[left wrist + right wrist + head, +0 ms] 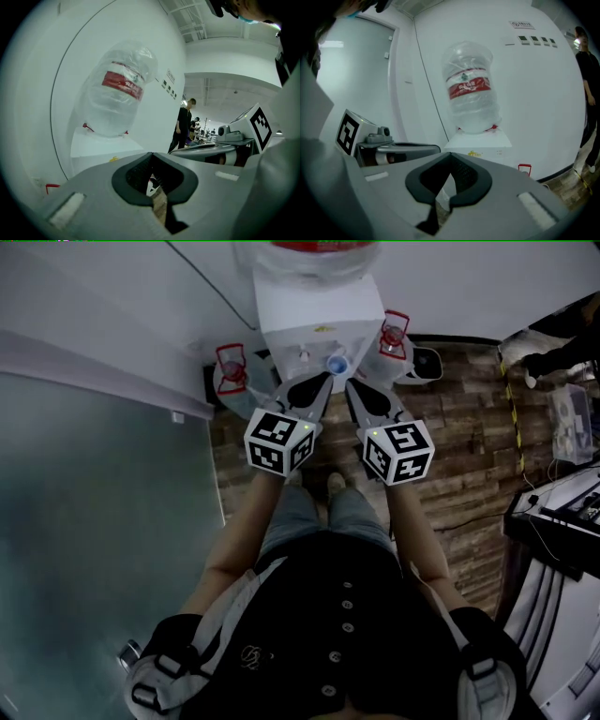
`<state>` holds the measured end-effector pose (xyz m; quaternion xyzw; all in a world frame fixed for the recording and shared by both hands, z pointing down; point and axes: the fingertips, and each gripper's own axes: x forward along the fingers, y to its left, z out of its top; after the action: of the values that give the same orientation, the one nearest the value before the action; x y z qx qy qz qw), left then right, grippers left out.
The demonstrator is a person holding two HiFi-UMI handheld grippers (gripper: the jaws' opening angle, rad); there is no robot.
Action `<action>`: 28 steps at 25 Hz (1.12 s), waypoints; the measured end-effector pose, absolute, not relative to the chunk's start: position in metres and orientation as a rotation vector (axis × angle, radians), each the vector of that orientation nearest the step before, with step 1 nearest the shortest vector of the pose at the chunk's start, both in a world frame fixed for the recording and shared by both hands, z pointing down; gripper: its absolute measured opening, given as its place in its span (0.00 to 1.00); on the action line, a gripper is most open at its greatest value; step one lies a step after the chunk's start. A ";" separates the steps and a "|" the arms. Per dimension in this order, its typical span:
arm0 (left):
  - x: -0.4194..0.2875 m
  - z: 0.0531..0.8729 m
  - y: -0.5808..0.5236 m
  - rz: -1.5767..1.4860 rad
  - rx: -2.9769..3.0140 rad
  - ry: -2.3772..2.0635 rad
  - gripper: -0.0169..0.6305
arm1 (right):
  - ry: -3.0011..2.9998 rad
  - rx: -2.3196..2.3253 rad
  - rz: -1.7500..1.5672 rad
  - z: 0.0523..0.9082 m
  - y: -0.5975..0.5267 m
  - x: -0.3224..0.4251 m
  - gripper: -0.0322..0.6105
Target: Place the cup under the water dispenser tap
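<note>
Both claws are up at the water dispenser (319,310), which stands at twelve o'clock in the head view with its bottle (119,91) upended on top. The left claw (324,381) is pinched fully together with nothing in it. The right claw (351,386) matches it, jaws closed and empty. Their tips point in from seven and five o'clock toward what is probably the cup (337,364), a small bluish round shape at the dispenser's front; the overhead angle makes it hard to be sure. It sits just beyond both tips. Red wire holders (232,367) flank the dispenser at nine and three o'clock, above a wood-plank floor (469,427).
</note>
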<state>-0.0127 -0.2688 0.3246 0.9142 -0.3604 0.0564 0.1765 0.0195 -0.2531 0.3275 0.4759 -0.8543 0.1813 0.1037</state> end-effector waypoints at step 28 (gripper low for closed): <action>-0.029 0.302 -0.231 0.202 2.629 -0.976 0.02 | -2.564 1.401 0.479 0.303 -0.215 0.003 0.05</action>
<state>-0.0288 -0.2313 0.3018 0.9223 -0.3425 0.0708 0.1644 0.0035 -0.2155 0.3026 0.4712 -0.8625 0.1611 0.0900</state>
